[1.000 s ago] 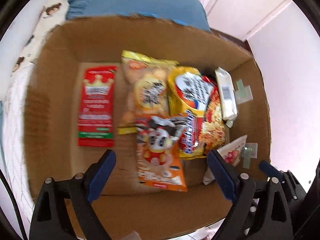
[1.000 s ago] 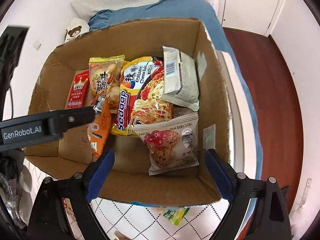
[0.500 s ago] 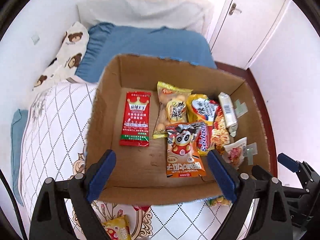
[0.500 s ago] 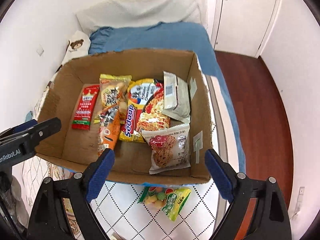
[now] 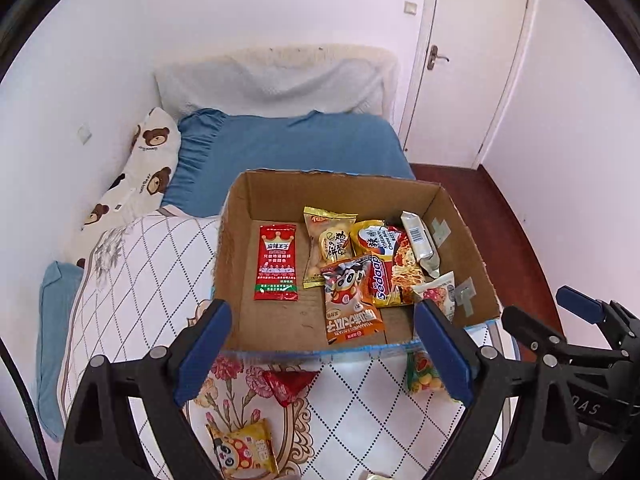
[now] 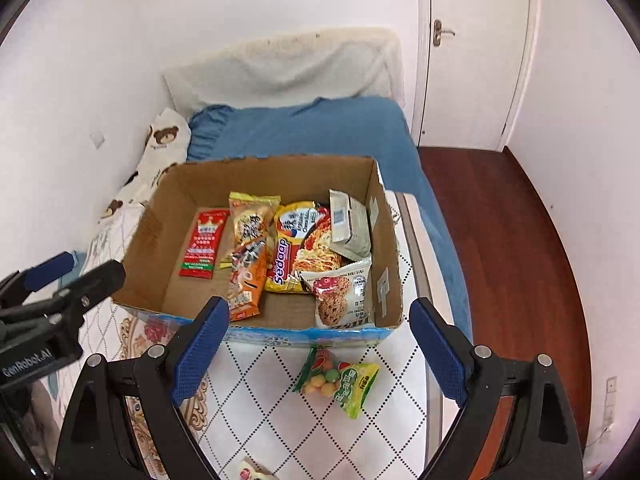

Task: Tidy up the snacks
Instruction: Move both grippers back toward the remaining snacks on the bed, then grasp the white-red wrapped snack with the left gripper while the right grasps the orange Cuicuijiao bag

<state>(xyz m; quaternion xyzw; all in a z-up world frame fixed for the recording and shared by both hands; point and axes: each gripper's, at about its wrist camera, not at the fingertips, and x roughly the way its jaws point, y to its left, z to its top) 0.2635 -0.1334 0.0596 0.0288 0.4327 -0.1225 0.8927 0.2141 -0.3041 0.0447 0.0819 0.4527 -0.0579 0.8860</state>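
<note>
your left gripper hangs over the near edge of the cardboard box, its jaws spread wide with nothing between them. your right gripper sits the same way, jaws wide apart and empty, pointing down at the near wall of the box.

the box rests on the bed, on the quilt with the diamond pattern. inside it, the red sachet lies flat at the left, apart from the rest. just right of it stands the yellow biscuit bag, and the orange panda snack overlaps its near end. the sedaap noodle pack lies right of that, with a pale wrapped pack leaning on its far right side and the oat cookie packet at the near right corner.

outside the box, on the quilt, you have a green candy bag just near the front wall, a red triangular packet near the middle, and a yellow panda packet close to the left gripper.
</note>
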